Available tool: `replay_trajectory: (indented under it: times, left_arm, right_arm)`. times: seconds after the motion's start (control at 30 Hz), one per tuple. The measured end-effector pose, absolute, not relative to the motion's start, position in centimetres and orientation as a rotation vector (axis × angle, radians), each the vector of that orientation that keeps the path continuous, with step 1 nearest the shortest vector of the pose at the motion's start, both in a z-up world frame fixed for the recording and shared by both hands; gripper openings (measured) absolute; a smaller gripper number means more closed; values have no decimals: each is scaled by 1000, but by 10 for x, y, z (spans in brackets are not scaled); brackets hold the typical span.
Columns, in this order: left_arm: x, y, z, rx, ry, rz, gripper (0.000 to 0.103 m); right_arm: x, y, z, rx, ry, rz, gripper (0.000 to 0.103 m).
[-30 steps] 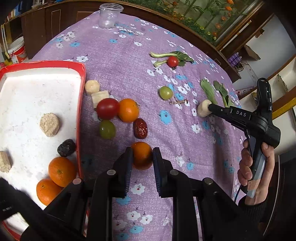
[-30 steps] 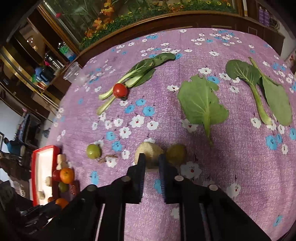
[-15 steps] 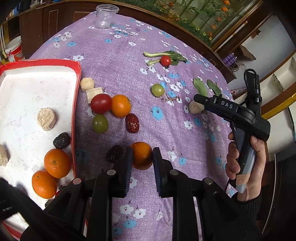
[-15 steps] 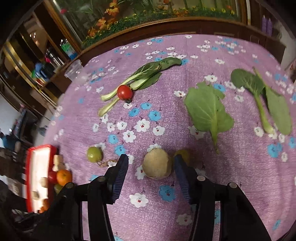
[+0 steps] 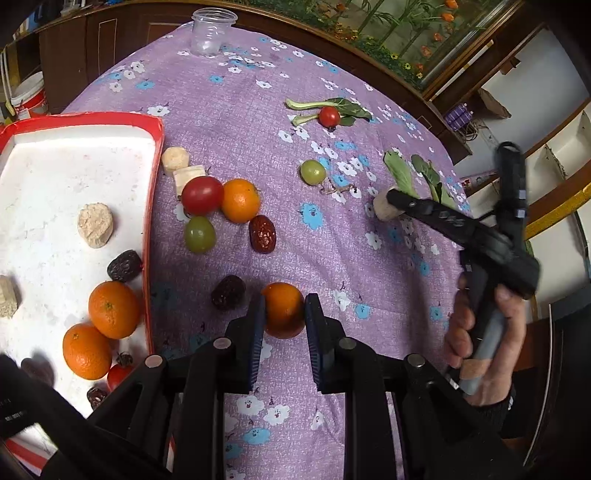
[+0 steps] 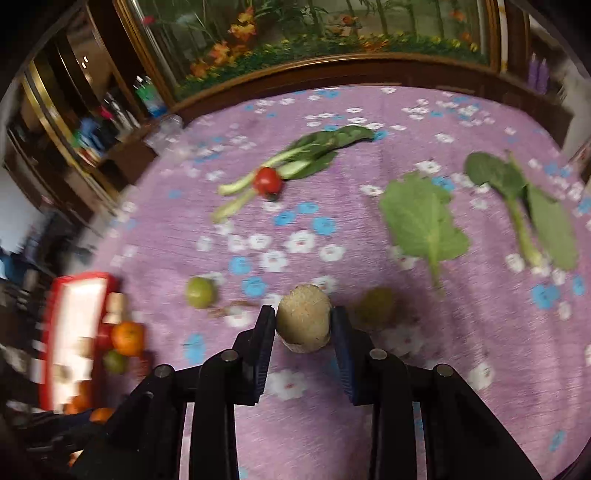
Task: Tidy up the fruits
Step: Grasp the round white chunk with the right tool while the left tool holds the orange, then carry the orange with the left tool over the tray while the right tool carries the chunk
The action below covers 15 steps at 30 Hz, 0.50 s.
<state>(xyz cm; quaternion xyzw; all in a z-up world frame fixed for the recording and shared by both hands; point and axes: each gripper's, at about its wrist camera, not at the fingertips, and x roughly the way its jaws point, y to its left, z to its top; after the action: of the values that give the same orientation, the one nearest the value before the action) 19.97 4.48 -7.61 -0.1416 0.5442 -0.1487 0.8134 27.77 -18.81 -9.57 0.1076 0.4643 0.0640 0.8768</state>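
My left gripper is shut on a small orange just above the purple flowered cloth, right of the red tray. The tray holds two oranges, beige chunks and dark dates. In the right wrist view my right gripper is closing its jaws on a round beige chunk, and both pads touch its sides. From the left wrist view that gripper reaches the same chunk. A green fruit lies just right of the chunk.
Loose by the tray lie a tomato, an orange, a green grape, a red date and a dark date. Farther off are a green fruit, a cherry tomato on greens, leaves and a plastic cup.
The right gripper was shut in front of the beige chunk, opened wide around it, and has now narrowed onto it. The left gripper kept its hold on the orange.
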Motion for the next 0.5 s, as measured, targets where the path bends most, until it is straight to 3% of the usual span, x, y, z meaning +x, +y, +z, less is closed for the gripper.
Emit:
replay_trajectory:
  times: [0.5]
  left_arm:
    - [152,81,-50,-337,1112,-273,19]
  right_arm:
    - [215,-91,-77,136,1051,457,32]
